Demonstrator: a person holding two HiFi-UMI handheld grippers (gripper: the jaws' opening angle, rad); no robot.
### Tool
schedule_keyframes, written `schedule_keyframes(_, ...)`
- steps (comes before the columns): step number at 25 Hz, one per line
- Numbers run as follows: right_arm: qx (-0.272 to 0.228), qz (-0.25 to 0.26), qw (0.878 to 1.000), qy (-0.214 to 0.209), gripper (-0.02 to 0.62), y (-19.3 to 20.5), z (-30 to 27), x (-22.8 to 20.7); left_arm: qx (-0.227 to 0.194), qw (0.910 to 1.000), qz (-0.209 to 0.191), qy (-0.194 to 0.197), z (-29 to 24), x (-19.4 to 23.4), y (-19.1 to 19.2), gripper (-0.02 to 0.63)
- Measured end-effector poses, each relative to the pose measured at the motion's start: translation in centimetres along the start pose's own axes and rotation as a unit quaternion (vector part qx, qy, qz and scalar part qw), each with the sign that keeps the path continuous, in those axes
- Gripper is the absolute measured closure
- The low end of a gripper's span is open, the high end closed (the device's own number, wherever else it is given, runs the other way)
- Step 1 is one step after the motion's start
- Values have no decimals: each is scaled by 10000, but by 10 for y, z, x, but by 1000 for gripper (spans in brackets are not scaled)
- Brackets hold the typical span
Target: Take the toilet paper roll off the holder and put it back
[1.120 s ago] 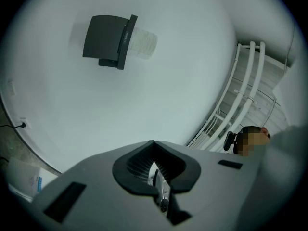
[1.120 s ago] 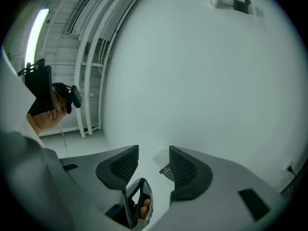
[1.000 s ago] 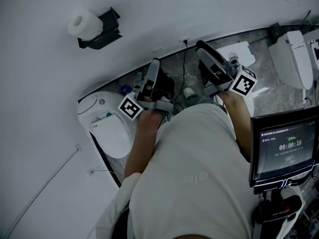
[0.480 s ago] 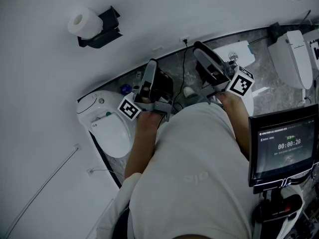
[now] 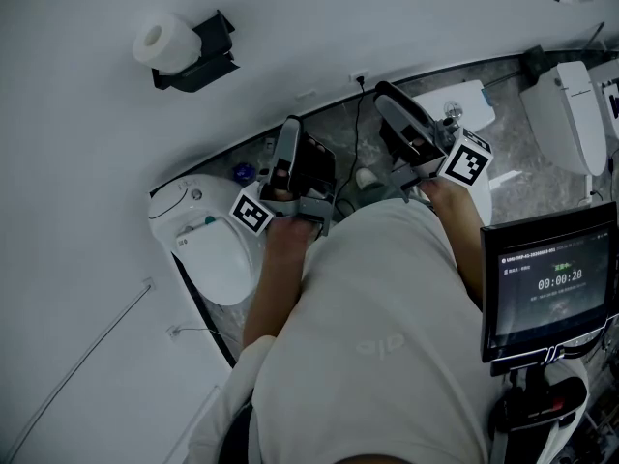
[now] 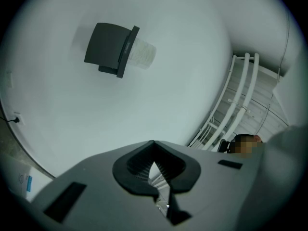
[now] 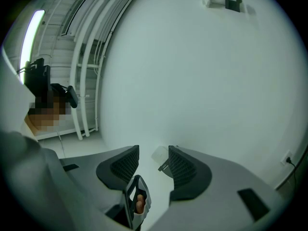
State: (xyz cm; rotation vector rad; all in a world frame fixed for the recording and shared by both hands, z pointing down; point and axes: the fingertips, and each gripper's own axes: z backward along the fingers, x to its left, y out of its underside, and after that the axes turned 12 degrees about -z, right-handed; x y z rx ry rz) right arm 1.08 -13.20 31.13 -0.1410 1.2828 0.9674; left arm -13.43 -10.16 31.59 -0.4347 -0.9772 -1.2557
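- The toilet paper roll (image 5: pixel 164 44) sits on its black holder (image 5: pixel 205 56), high on the wall (image 5: pixel 368 17) and well apart from both grippers.
- The left gripper (image 6: pixel 154 165) has its jaws pressed together, empty; the right gripper (image 7: pixel 153 165) stands parted, empty.
- Best to reach with the parted one, square to the roll — squeeze lightly, slide it straight off.

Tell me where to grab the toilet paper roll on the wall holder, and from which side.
Grip the toilet paper roll across its round white body, coming from its free end, away from the black holder. The holder covers the other end, so only that part is exposed. The right gripper is open with nothing in it.
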Motion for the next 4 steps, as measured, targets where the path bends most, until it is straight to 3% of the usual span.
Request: schedule_keyframes(4, 3, -23, 10000, 56, 393, 1, 1, -2, 32, 10000, -16, -23, 0, 0, 0, 601)
